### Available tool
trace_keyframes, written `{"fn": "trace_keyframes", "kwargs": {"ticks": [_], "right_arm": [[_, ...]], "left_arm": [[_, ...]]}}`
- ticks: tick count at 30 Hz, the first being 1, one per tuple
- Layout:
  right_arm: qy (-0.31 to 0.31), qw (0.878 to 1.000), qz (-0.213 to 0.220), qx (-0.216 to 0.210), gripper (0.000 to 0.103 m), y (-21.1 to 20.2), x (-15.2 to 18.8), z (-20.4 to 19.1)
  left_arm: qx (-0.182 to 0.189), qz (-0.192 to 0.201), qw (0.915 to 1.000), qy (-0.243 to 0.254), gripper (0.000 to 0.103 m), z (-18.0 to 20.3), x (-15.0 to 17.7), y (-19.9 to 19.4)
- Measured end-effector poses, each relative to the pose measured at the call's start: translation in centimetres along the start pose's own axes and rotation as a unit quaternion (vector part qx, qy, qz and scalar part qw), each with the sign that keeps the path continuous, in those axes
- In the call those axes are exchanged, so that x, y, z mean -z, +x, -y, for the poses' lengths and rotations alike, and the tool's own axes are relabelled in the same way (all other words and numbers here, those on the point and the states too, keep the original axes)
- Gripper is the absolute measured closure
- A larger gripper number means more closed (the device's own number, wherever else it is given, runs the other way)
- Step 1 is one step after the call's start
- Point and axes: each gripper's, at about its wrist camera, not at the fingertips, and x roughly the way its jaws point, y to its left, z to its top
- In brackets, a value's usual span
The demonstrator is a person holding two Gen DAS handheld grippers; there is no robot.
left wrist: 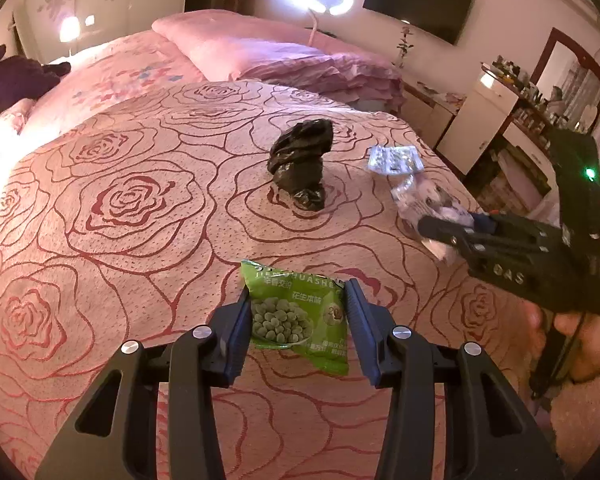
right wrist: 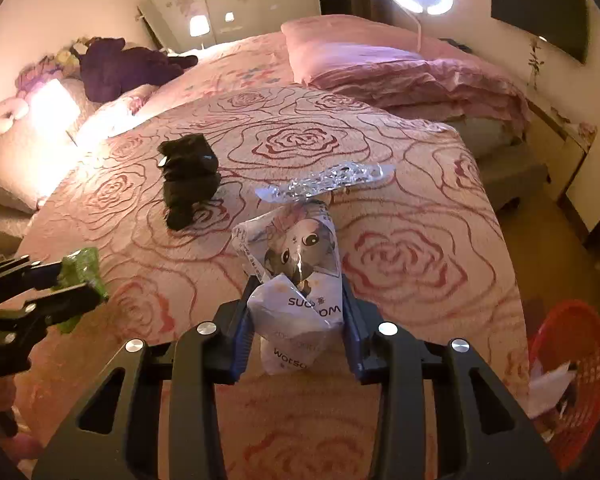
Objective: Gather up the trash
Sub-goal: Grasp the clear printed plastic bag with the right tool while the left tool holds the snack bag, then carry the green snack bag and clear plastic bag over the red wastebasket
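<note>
Green foil shows first: we hold a pea packet (left wrist: 300,316) in our left gripper (left wrist: 300,324), its fingers (left wrist: 240,332) pinching the packet by its two side edges. We read that edge grip as the sensible one for a flat, slippery pouch, since it keeps the thing from folding or sliding out while it hangs above the bed (left wrist: 100,200). In the right wrist view the same packet (right wrist: 80,272) appears at the left edge, clear of the cover.

Moving right, a crumpled black bag (left wrist: 300,164) lies on the rose-patterned cover, well apart from both grippers and untouched. It probably waits its turn.

Just beyond it to the right, a silvery blister sheet (left wrist: 394,160) rests flat on the cover, with nothing holding it.

Next comes the white wrapper (right wrist: 296,292), printed with a cartoon face. Our right gripper (right wrist: 298,320) has its fingers (right wrist: 242,336) pressed in on the wrapper's lower part, so the soft pack bulges between them. The far end reaches to, or just short of, the blister sheet (right wrist: 324,178); we cannot tell whether they touch.

At the far right, down beside the bed, stands a red basket (right wrist: 580,320) with something pale already inside. We judge that as the place for the trash, which would explain why both packs are held up and ready. Two pieces are in hand, and two remain on the bed.
</note>
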Motion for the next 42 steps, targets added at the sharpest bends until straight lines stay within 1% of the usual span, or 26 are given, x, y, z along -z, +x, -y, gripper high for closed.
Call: {"fn": "trace_keyframes", "kwargs": {"ticks": [4, 7, 10, 15, 18, 22, 32, 37, 42], "right_arm": [[0.014, 1.0, 0.0, -0.006, 0.066, -1.2, 1.0, 0.1], [0.026, 0.999, -0.005, -0.023, 0.066, -2.0, 2.0, 0.3], [0.031, 0.999, -0.015, -0.021, 0.066, -2.5, 3.2, 0.5], [0.046, 0.999, -0.029, 0.0, 0.066, -3.4, 4.7, 1.8], [0.057, 0.998, -0.031, 0.023, 0.066, -4.2, 5.4, 2.8], [0.069, 0.996, -0.023, 0.048, 0.066, -5.3, 6.1, 4.0], [0.108, 0.992, 0.004, 0.067, 0.066, -7.1, 6.7, 6.3], [0.124, 0.989, 0.021, 0.076, 0.066, -8.1, 6.5, 7.3], [0.148, 0.984, 0.036, 0.09, 0.066, -9.4, 6.8, 8.9]], "left_arm": [[0.005, 0.002, 0.9999, 0.009, 0.061, 0.8, -0.1, -0.1], [0.009, 0.004, 0.9998, 0.017, 0.061, 1.4, -0.2, -0.2], [0.011, 0.003, 0.9997, 0.022, 0.061, 2.0, -0.2, -0.1], [0.015, 0.003, 0.9995, 0.029, 0.061, 2.6, -0.2, 0.0], [0.018, 0.003, 0.9992, 0.034, 0.061, 3.0, -0.3, 0.0], [0.023, 0.004, 0.9989, 0.041, 0.061, 3.7, -0.4, 0.0], [0.039, 0.012, 0.9971, 0.065, 0.061, 6.6, -1.4, 0.2], [0.049, 0.02, 0.9958, 0.075, 0.061, 8.1, -2.7, 0.4], [0.066, 0.027, 0.9936, 0.088, 0.061, 10.0, -4.3, 0.8]]}}
